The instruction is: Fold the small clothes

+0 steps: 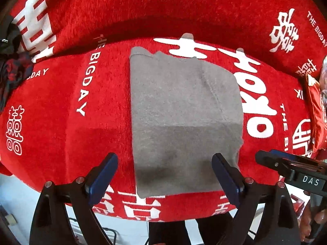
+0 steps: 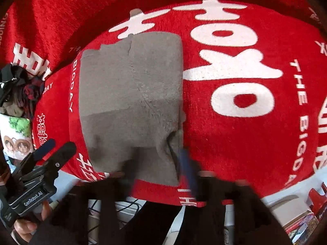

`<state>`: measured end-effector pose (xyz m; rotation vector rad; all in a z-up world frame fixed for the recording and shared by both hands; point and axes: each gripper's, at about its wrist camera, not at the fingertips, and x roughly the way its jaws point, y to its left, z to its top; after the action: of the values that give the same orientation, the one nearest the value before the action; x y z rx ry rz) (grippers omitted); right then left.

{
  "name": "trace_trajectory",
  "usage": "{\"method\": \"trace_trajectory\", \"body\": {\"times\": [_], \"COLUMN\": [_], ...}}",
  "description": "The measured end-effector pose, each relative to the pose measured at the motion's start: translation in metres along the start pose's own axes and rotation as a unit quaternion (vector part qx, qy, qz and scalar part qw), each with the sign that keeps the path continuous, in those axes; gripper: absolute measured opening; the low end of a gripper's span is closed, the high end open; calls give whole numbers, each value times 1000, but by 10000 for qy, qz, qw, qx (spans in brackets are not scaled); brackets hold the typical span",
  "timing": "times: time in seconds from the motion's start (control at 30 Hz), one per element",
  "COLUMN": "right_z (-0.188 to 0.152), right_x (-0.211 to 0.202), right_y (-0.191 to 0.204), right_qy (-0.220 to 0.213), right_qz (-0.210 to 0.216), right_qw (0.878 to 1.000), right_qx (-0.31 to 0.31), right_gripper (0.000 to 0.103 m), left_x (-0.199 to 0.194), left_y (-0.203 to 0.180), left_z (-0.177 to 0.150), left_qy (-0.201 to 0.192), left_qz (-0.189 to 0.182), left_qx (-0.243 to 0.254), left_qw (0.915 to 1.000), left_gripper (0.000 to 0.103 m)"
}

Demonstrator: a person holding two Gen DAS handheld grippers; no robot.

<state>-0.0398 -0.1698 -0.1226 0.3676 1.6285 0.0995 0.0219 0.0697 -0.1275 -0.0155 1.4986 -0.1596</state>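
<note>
A: Where's the grey garment (image 1: 184,120)?
B: Flat on the red blanket (image 1: 61,102), long axis 12 to 6, near hem between the left gripper (image 1: 164,175) fingers.
A: Grips?
B: Both empty; left wide, right gripper (image 2: 155,173) blurred, part open, at its 6 o'clock corner.

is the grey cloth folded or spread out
Folded: the grey cloth lies as a compact rectangle on the red blanket, layered edges showing.

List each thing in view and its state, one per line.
Grey garment: folded into a flat rectangle, lying on the red blanket, held by nothing.
Red blanket: spread flat.
Left hand-held gripper: open, empty.
Right hand-held gripper: blurred, open, empty.
Clothes pile: crumpled, unfolded.
</note>
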Motion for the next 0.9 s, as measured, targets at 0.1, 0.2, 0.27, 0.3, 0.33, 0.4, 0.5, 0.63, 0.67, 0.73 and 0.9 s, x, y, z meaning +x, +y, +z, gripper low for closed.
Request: {"method": "trace_trajectory", "body": {"times": [0.1, 0.2, 0.27, 0.3, 0.33, 0.4, 0.5, 0.63, 0.67, 0.73, 0.9], "right_z": [-4, -8, -11, -12, -13, -14, -14, -15, -16, -18, -21], "right_x": [-10, -21, -30, -33, -35, -38, -40, -44, -45, -47, -55], "right_y": [6, 16, 21, 23, 25, 29, 32, 33, 34, 37, 42], "right_qy": [-77, -261, -476, -550, -604, -632, -622, -556, -554, -586, -648], "right_qz": [-56, -317, -359, -379, -402, -460, -577, -692, -785, -922, -1035], "right_qw": [9999, 9990, 9979, 9974, 9971, 9966, 9962, 9960, 9954, 9940, 9925], "right_qx": [-53, -196, -250, -254, -247, -243, -191, -32, -50, -99, -89], "right_gripper": [60, 82, 84, 84, 85, 85, 85, 85, 85, 85, 85], "left_x": [-10, -18, -22, -24, -26, -30, -38, -47, -49, -51, -60], "left_y": [1, 2, 2, 3, 4, 4, 6, 12, 15, 18, 20], "left_z": [-2, -3, -5, -6, -6, -6, -6, -5, -4, -4, -7], "left_qy": [22, 15, 35, 34, 31, 8, -114, -246, -236, -190, -246], "left_qz": [-36, 55, 131, 170, 209, 251, 515, 841, 805, 748, 790], "left_qx": [-42, -42, -2, 9, 20, 46, 103, 43, 0, -99, -104], "left_qw": [10000, 10000, 9999, 9998, 9998, 9997, 9986, 9961, 9965, 9970, 9965], "left_gripper": [94, 103, 103, 103, 103, 103, 103, 103, 103, 103, 103]}}
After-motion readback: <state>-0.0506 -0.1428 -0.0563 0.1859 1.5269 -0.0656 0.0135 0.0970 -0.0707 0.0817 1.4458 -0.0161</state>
